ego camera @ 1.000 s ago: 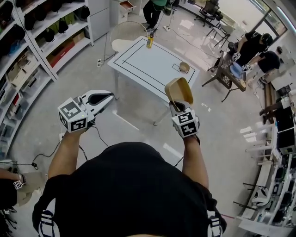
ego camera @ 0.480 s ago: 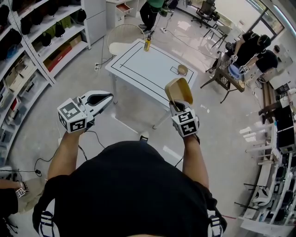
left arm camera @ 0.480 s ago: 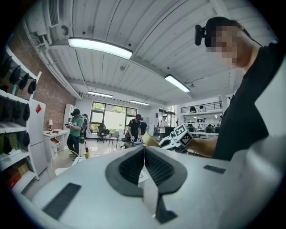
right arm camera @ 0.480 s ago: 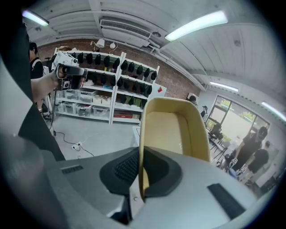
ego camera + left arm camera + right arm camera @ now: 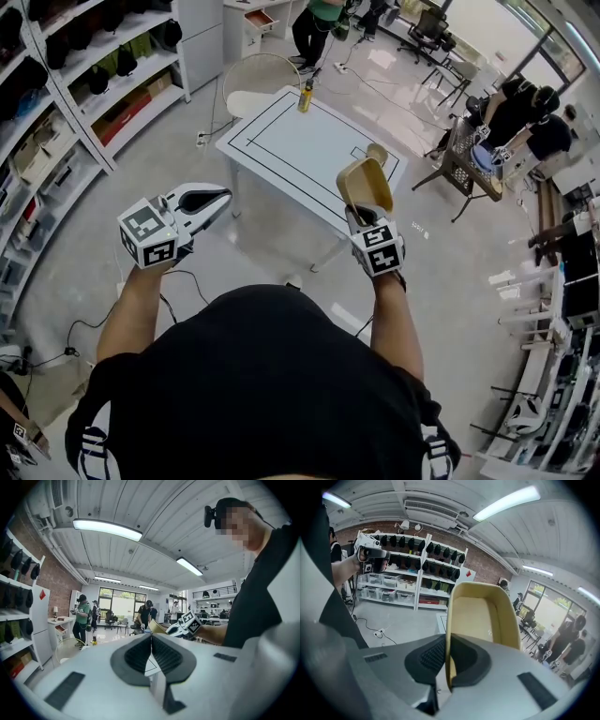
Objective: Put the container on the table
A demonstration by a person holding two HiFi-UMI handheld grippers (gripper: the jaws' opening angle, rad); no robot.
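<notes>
Well, the biggest thing ahead of the person is the white table (image 5: 300, 141), marked with a black rectangle and standing out on open floor, with long shelving (image 5: 84, 84) running down the left wall. The person stands short of it, some floor lying between them and its near edge, so I'd say the carry is under way and the setting-down not yet begun.

Both arms are held out in front at about the same height. The left gripper (image 5: 217, 197) is off to the left, well apart from the other, and its own view shows the two dark pads pressed flat together with nothing between them. To my eye it is just riding along, kept wide so it won't knock the load.

The right gripper (image 5: 356, 216) does the work. Its jaws pinch one side wall of the container (image 5: 364, 185), a tan, open tray-like tub, one pad outside the wall and one inside. That thin-wall hold leaves the tub standing up past the jaws with its hollow facing the gripper's camera, rather than sitting level; it looks light enough for that. It is in the air, over the floor just this side of the table.

On the table's far edge stands a yellow bottle (image 5: 305, 94), and near the right edge a small tan object (image 5: 378, 151), too small to tell. Most of the outlined area is bare, which seems the sensible landing spot.
</notes>
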